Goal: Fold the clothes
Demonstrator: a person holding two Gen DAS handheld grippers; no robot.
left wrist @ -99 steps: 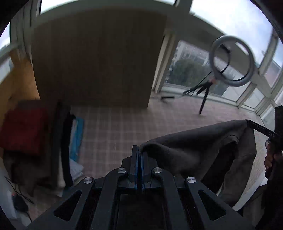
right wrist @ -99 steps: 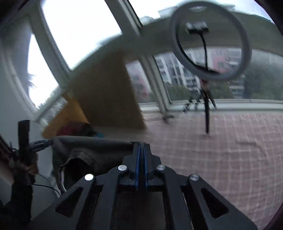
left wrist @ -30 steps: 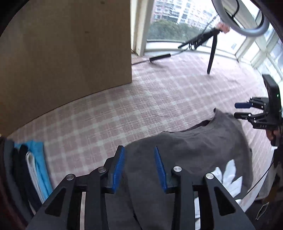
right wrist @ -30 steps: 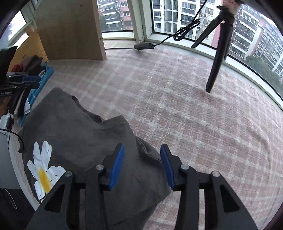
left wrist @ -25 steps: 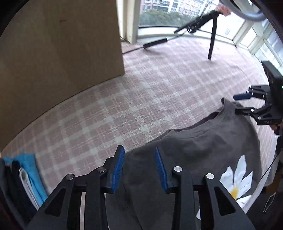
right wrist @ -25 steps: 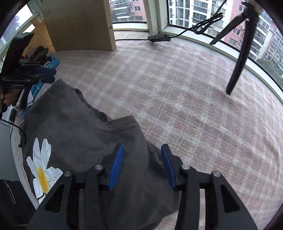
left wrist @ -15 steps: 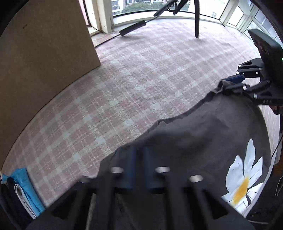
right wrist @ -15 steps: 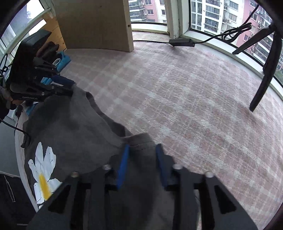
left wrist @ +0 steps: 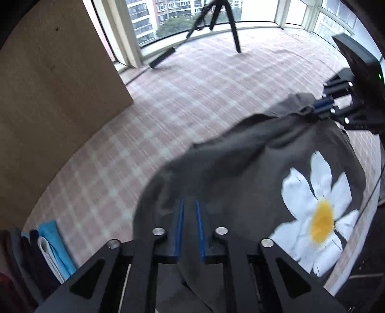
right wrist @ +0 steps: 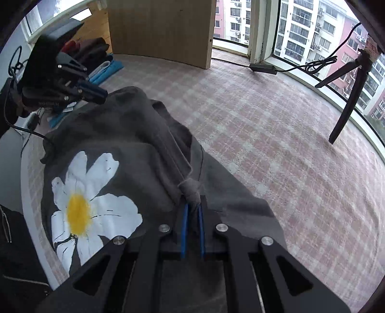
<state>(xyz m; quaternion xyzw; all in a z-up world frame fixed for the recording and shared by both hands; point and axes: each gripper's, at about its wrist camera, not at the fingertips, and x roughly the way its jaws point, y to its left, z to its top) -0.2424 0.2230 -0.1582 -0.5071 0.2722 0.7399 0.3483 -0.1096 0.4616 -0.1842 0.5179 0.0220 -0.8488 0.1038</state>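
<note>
Picture edges cut off the tripod (left wrist: pixel 226 21) and folded clothes pile (left wrist: pixel 36 252)

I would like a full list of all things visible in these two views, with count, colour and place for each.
sweatshirt: one, dark grey with a white and yellow daisy print, lying on the checked cloth, pinched at two corners.
checked cloth: one, pink and white, covering the work surface.
wooden board: one, light brown, standing at the far edge.
clothes pile: one stack, dark, red and blue pieces, beside the board.
tripod: one, black, by the windows.
cable: one, black, along the window sill.
left gripper: black, blue pads, shut on the sweatshirt.
right gripper: black, blue pads, shut on the sweatshirt.
</note>
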